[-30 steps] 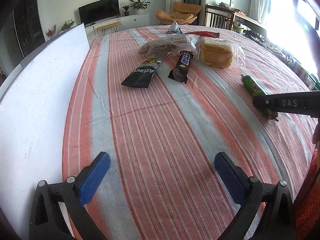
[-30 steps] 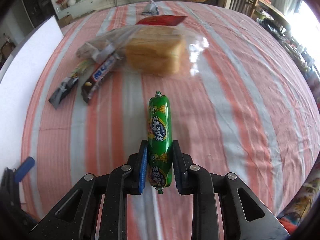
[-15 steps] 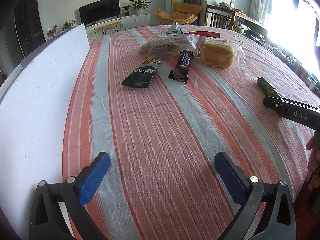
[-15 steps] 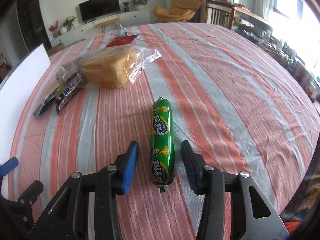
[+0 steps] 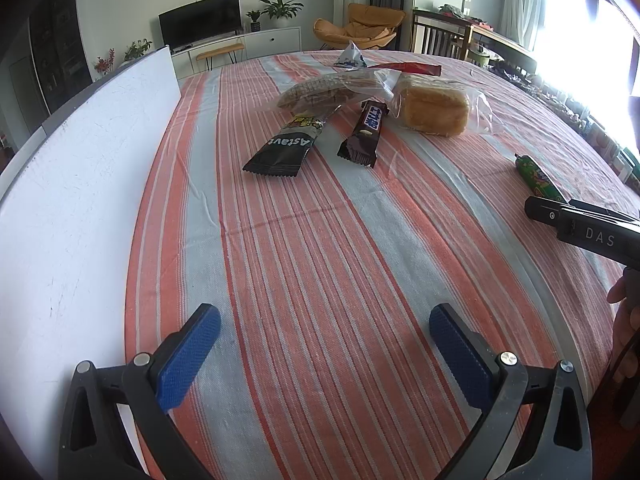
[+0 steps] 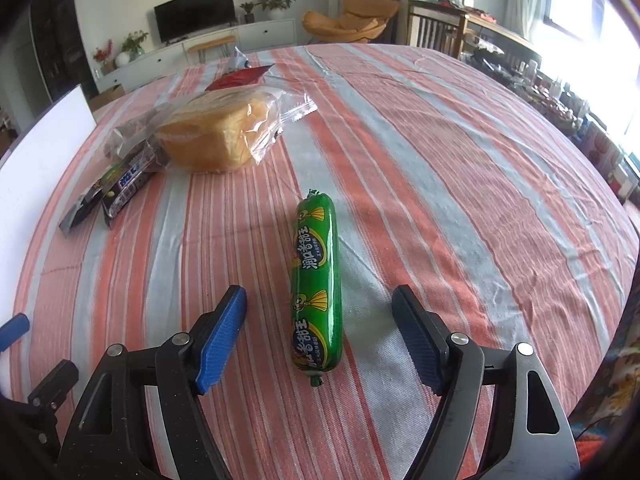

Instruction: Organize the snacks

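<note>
Sausage (image 6: 316, 284), a glossy green tube, lies on striped cloth (image 6: 440, 184); both grippers' ribbed blue jaws spread wide.

Bright window (image 6: 592, 20), wall television (image 6: 195, 12), orange armchair (image 6: 352, 20)

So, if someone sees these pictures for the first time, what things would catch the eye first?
Probably the bright green sausage, lying on the striped tablecloth between the fingers of the open right gripper. Next comes the bagged bread further back on the left, with two dark snack bars beside it. A big white board stands along the left edge of the table.
</note>
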`<state>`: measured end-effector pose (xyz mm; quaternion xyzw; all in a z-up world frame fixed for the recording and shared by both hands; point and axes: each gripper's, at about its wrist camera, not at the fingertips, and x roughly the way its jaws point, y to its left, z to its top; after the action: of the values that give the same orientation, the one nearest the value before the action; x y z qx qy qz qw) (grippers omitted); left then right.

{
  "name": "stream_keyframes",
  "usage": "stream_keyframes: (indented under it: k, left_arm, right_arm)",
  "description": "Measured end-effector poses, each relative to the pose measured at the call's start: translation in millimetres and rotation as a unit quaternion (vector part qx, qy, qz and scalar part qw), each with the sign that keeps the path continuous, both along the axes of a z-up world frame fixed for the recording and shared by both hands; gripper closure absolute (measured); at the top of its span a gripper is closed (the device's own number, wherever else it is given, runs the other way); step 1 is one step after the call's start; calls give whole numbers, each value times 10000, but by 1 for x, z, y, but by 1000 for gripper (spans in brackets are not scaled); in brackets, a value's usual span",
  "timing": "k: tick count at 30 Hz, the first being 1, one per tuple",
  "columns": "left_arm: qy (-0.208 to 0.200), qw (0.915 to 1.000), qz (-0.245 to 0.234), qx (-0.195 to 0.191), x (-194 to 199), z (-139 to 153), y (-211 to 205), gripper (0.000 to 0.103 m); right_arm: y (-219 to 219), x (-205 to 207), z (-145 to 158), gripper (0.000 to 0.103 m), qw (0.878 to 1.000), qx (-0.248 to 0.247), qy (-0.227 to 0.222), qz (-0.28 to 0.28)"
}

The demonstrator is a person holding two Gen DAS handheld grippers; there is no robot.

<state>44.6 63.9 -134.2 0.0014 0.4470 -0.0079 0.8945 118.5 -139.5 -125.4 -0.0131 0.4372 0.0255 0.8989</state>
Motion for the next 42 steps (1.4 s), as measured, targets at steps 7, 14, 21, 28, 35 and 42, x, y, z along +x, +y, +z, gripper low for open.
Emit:
stream_keyframes:
  k: [7,14,21,28,35,42]
  left_arm:
    - [4,10000,0,1,0,0,0,0]
    - [349,9994,-29,-78,6,2,2,0]
    - [219,9973,-141,-682,15,45,9,0]
    - [541,9969,-324,-477,61,85,10,0]
    - [1071,9939,-246,-8,105,62,17,14]
    - [1092,9930,328,-308,163,30,36,37]
  right_arm:
    - [-1,-1,0,24,10000,-12,-6,-4]
    - [-1,-1,0,24,10000,-11,-5,-1]
    - [-1,-1,0,23,10000,-11,-5,-1]
    - [-1,-2,0,23,10000,9,-3,-12]
    - [-3,-3,0,23,10000,22,-6,-30]
    - [-4,-4,0,23,10000,29,-7,-46]
